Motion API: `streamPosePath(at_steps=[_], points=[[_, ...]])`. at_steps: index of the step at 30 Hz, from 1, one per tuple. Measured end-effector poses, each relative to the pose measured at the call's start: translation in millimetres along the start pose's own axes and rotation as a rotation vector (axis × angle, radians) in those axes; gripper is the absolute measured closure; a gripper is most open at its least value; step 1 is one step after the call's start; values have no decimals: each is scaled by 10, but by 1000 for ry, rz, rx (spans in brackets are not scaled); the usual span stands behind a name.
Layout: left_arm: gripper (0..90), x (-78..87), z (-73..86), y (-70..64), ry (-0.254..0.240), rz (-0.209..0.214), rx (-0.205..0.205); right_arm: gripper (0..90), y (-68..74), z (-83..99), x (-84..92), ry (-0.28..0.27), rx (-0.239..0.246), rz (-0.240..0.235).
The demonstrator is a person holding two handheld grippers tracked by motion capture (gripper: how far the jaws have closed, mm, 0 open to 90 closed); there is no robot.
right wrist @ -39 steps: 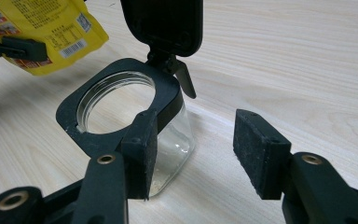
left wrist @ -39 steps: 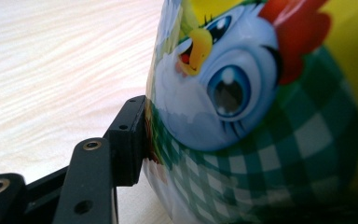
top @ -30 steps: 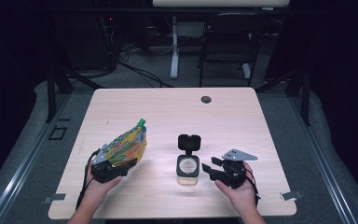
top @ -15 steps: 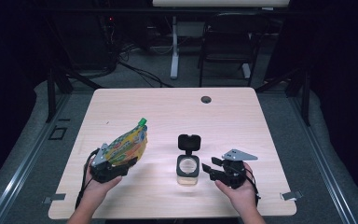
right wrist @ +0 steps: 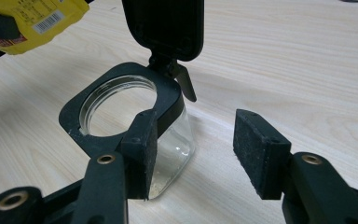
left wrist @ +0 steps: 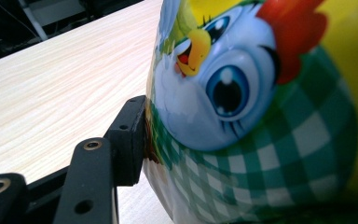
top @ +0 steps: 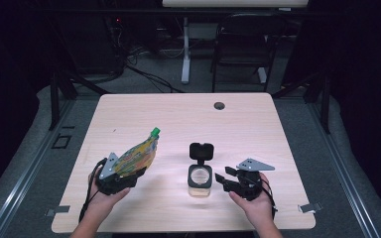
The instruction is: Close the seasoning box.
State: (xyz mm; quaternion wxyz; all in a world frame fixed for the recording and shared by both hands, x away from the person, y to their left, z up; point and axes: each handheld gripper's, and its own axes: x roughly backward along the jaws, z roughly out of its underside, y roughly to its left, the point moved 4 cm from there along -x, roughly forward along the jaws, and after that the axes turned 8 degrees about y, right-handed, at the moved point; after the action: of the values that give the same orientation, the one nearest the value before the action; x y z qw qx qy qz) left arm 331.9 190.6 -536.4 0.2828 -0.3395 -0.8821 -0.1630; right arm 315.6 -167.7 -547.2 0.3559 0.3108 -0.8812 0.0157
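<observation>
On the pale wood table [top: 258, 124], left gripper [top: 121, 174] clamps a pouch [top: 136, 154]; right gripper [top: 232, 181] gapes; dark room.

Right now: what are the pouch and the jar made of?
Pouch: looks like glossy printed plastic film; sheen over a cartoon bird, green screw cap. Jar: clear body, glass or hard plastic, see-through with glints. Its collar and flip lid: matte black, probably plastic.

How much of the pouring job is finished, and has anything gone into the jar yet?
Done: the jar stands on the table with its black lid flipped open. In hand: the left gripper clamps the colourful pouch, lifted and tilted. Its green cap looks on. The right gripper waits open beside the jar. Left: uncapping and pouring; the jar looks almost empty.
</observation>
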Motion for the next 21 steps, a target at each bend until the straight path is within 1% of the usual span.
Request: streamPosePath(at_steps=[4, 8, 12, 13, 17, 18, 20, 21], points=[[469, 0, -8, -17, 8, -22, -17, 501, 16, -14, 21, -23, 8, -3], [469, 5, -16, -31, 16, -43, -35, 507, 50, -29, 43, -43, 35, 0], [470, 9, -24, -49, 32, -69, -67, 513, 79, -45, 67, -55, 61, 10], [470, 13, -25, -54, 42, -79, -83, 514, 87, -49, 71, -59, 67, 12], [470, 0, -32, -92, 53, -91, -115, 516, 129, -64, 83, -73, 89, 22], [471, -5, -36, -105, 57, -100, -132, 516, 140, -68, 81, -82, 92, 25], [471, -12, -40, -126, 64, -109, -147, 516, 166, -77, 90, -84, 118, 33], [471, -14, -45, -138, 70, -115, -159, 516, 181, -80, 90, -89, 117, 35]])
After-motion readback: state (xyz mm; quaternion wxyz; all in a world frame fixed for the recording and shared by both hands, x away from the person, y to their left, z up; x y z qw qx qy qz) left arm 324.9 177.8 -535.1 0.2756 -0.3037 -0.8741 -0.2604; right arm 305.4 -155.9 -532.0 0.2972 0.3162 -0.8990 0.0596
